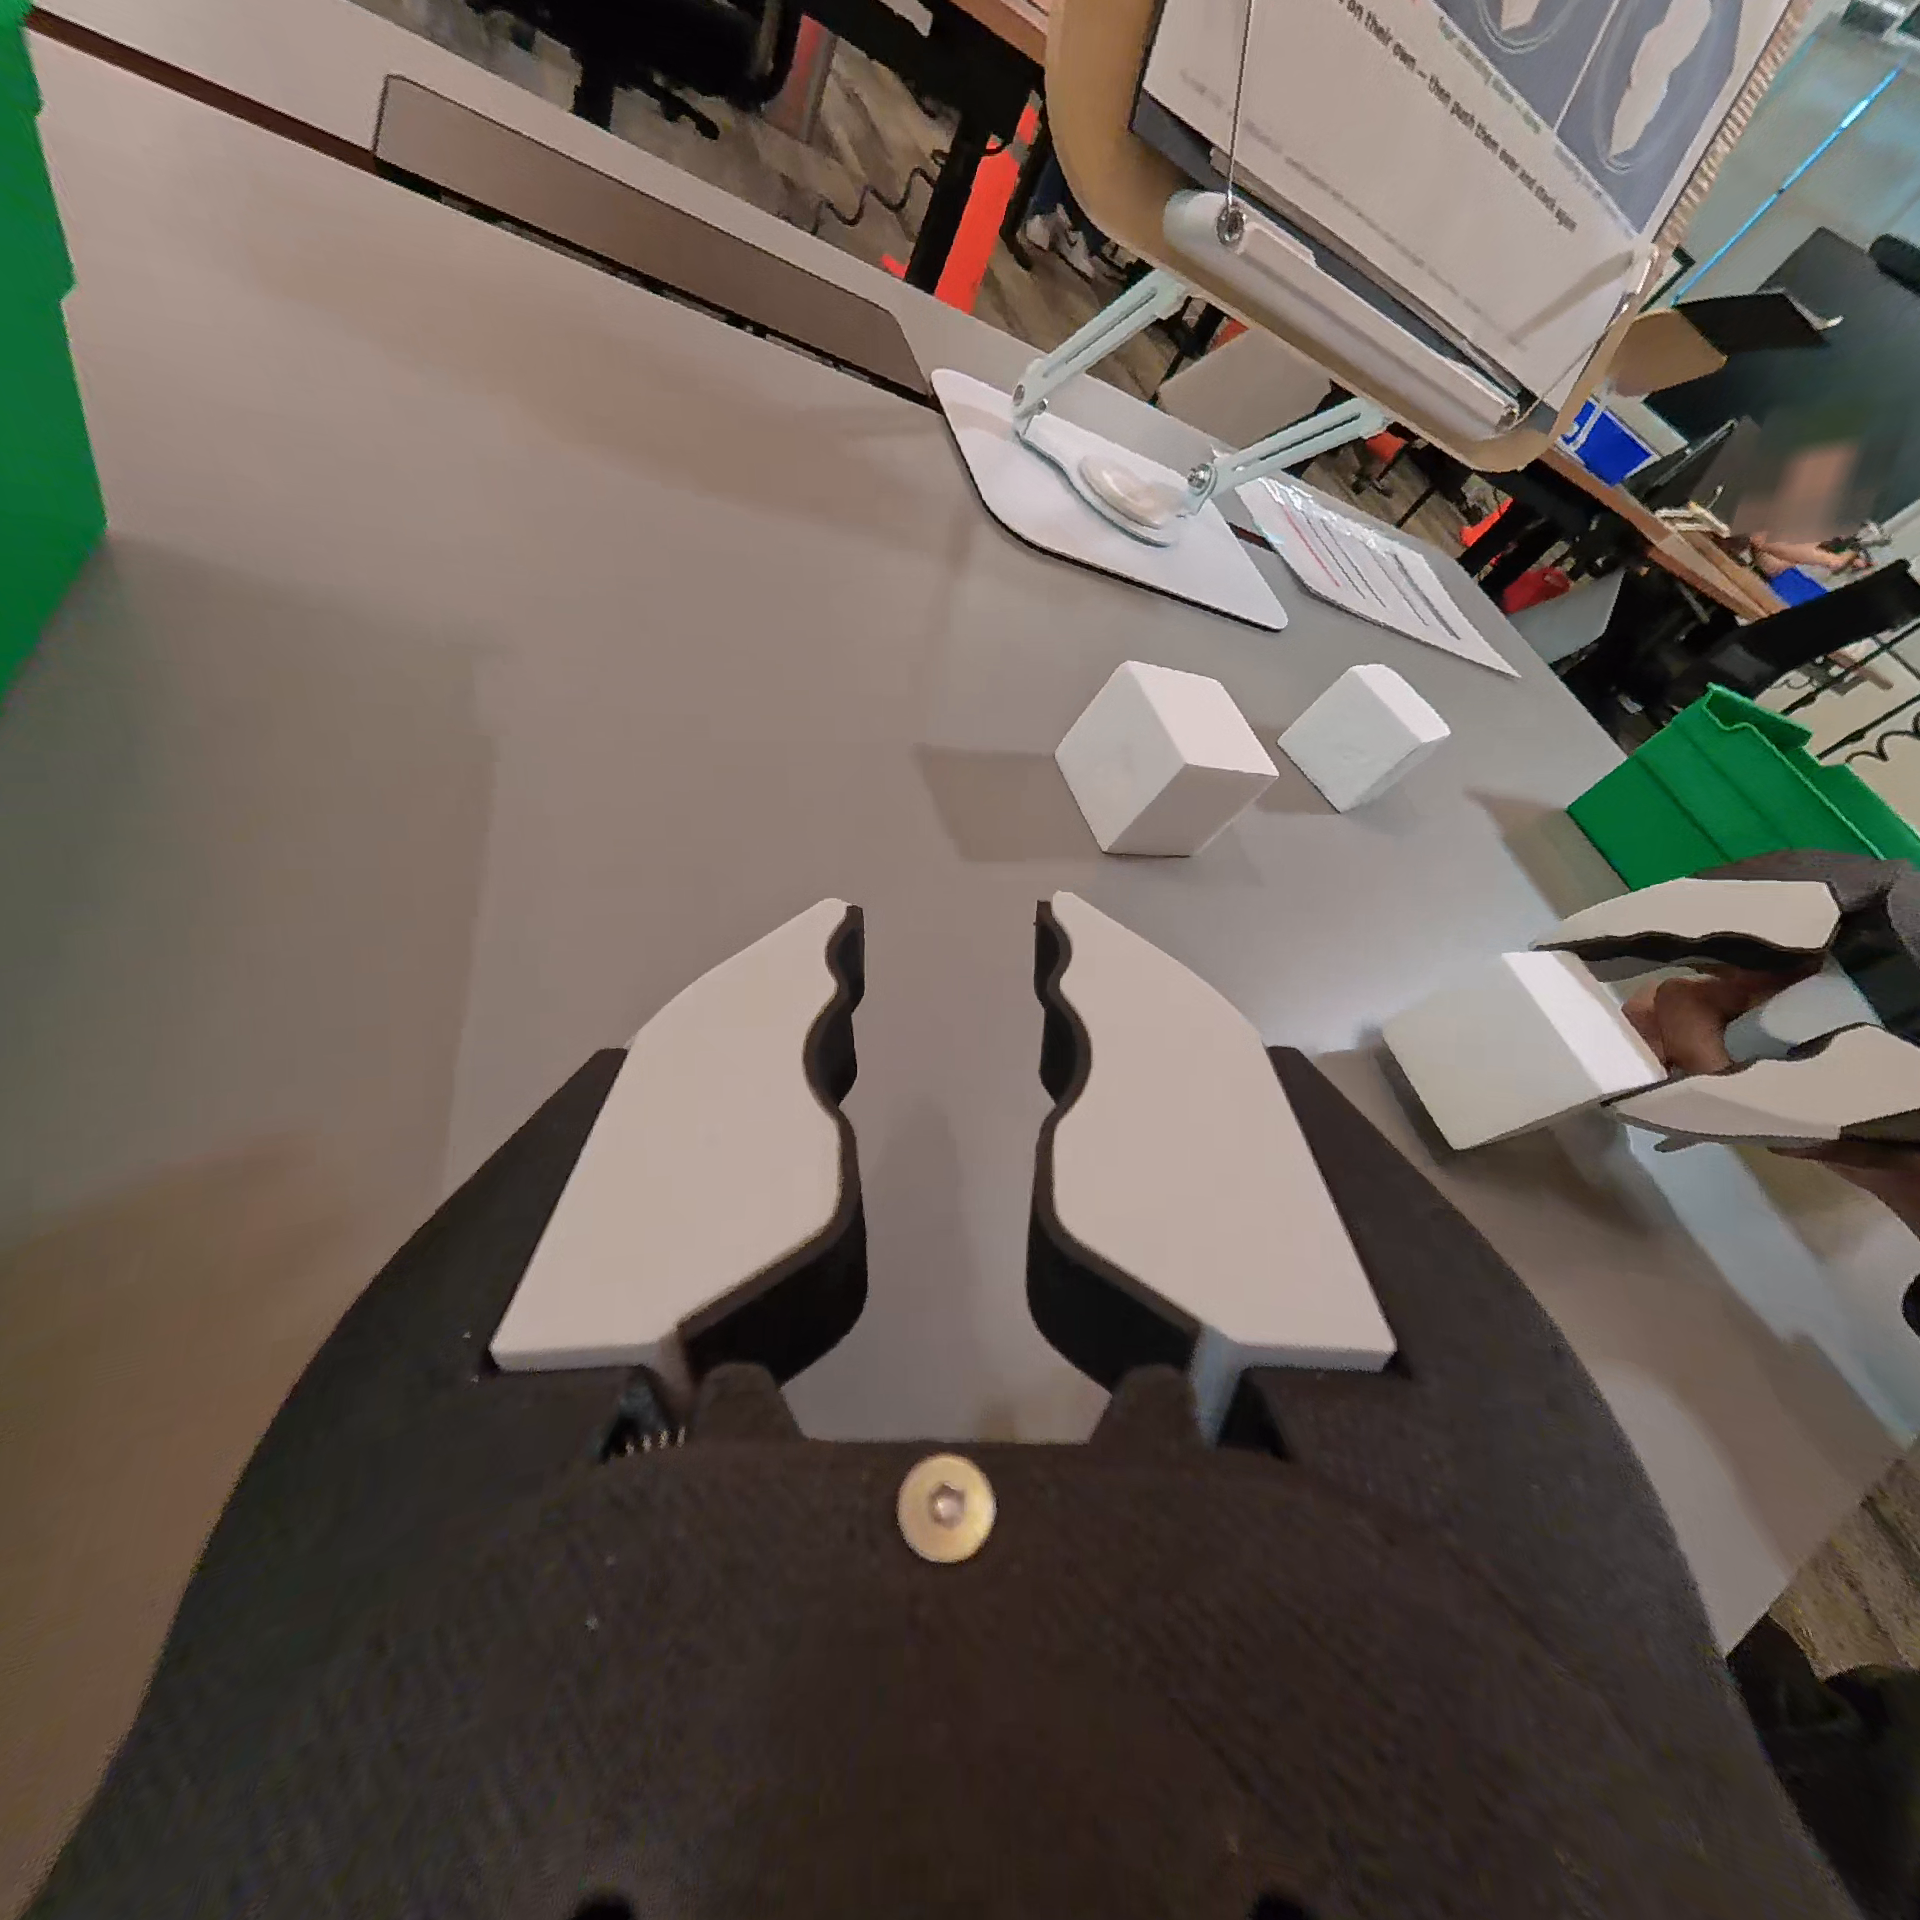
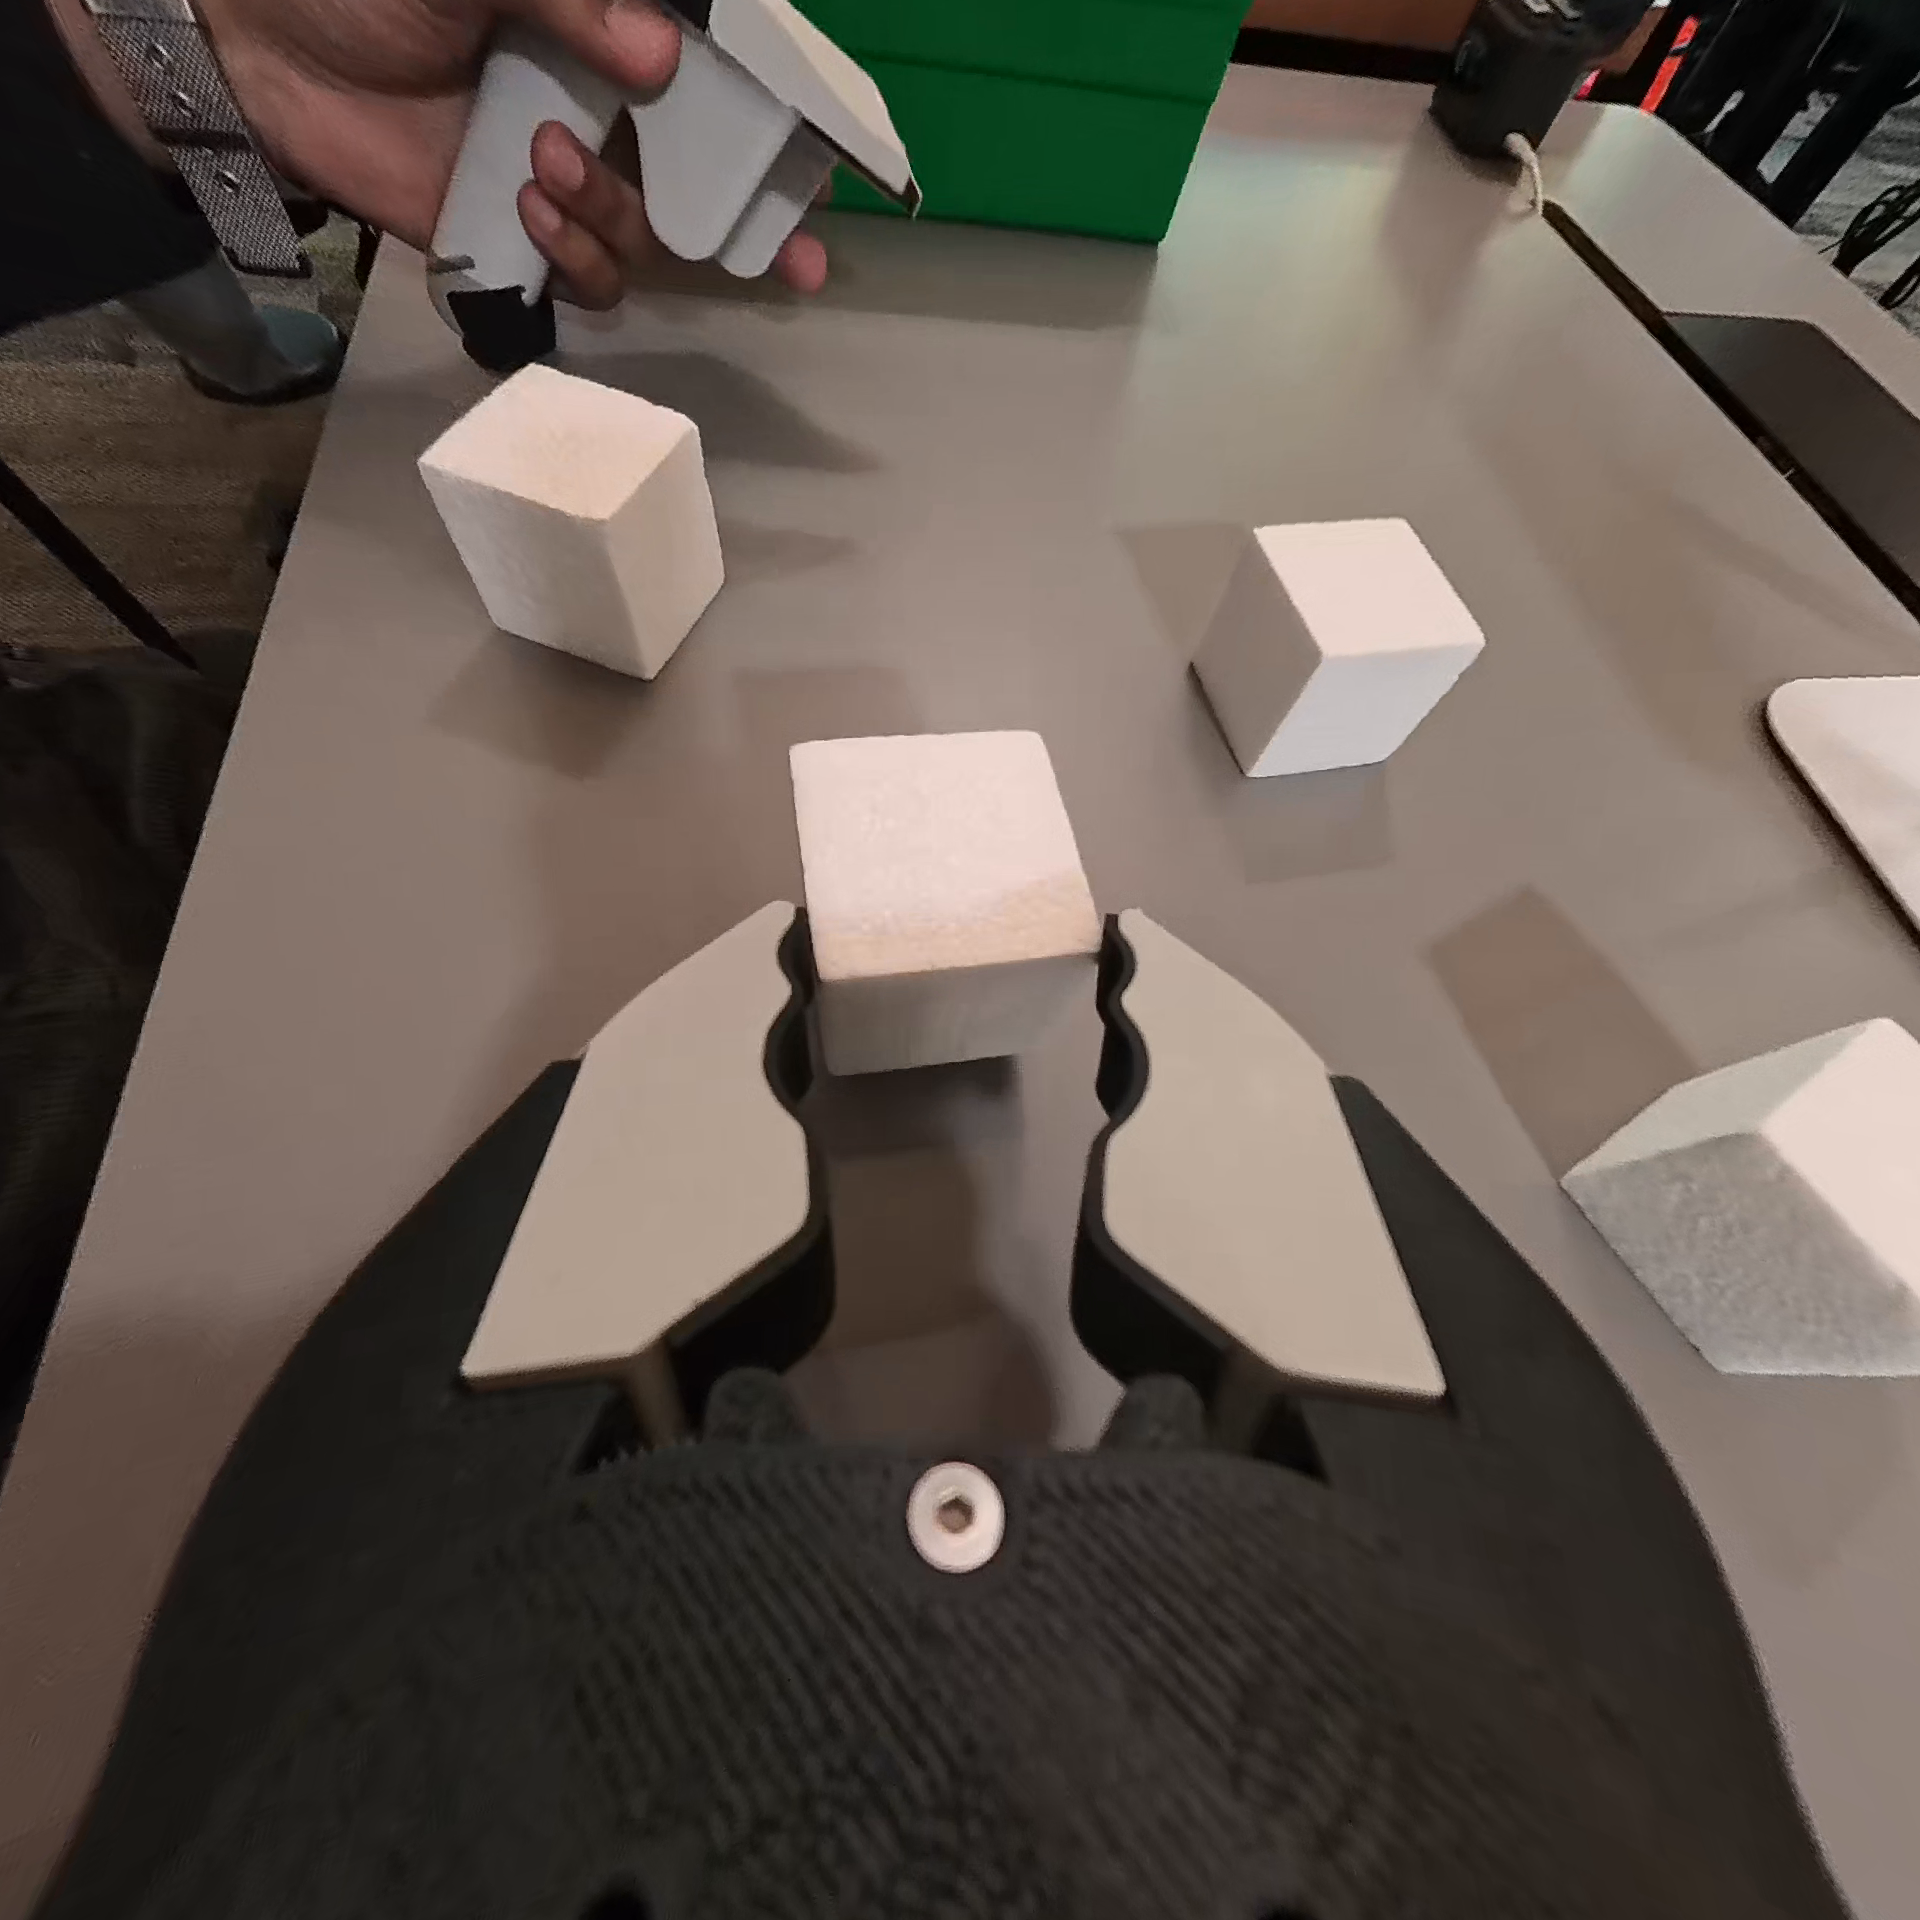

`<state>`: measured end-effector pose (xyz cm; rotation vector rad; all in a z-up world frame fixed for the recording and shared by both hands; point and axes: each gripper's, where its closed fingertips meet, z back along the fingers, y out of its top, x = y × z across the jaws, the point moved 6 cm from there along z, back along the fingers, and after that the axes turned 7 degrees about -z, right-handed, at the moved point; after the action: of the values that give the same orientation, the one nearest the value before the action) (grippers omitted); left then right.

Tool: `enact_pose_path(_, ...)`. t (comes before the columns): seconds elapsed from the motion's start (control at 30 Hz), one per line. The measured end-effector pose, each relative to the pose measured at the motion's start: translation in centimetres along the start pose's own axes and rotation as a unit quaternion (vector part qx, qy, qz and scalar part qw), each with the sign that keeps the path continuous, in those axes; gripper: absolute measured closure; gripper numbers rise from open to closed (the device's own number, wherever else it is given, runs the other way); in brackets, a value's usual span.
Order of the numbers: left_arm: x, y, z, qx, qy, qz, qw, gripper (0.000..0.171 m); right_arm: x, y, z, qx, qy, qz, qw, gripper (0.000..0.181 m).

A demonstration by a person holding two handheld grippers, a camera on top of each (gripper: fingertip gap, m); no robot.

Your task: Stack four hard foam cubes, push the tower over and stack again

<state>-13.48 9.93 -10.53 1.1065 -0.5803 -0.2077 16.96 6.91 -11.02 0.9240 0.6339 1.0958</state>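
My right gripper (image 2: 948,935) is shut on a white foam cube (image 2: 935,852) and holds it slightly above the grey table (image 2: 1039,416). Three more white cubes sit on the table: one far left (image 2: 571,520), one far right (image 2: 1335,644), one near right (image 2: 1766,1195). My left gripper (image 1: 948,914) is open and empty above bare table, with two white cubes ahead of it, the nearer (image 1: 1164,774) and the farther (image 1: 1361,732). The right gripper (image 1: 1569,1029) with its cube (image 1: 1507,1049) shows at the right edge of the left wrist view. A hand holds the left gripper (image 2: 894,177) at the top left of the right wrist view.
A white stand base (image 1: 1112,520) with a raised board stands at the back, and a printed sheet (image 1: 1371,566) lies beside it. A green bin (image 1: 1745,800) sits off the right table edge. A green box (image 2: 1029,104) stands at the far end. The table's left edge (image 2: 260,727) is close. The left gripper's tips are roughly 25 centimetres from the right gripper's.
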Motion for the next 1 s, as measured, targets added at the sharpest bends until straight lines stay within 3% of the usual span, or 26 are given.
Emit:
enact_pose_path(0.63, 4.7, 0.2, -6.6, -0.047, -0.081, -0.037, 0.995, 0.139, -0.8, -3.3, 4.6, 0.000, -0.073, -0.045, 0.996, 0.128)
enact_pose_path(1.0, 5.6, 0.2, -7.5, -0.054, -0.097, -0.042, 0.993, 0.140, -1.4, -3.9, 4.5, -0.013, -0.072, -0.050, 0.996, 0.128)
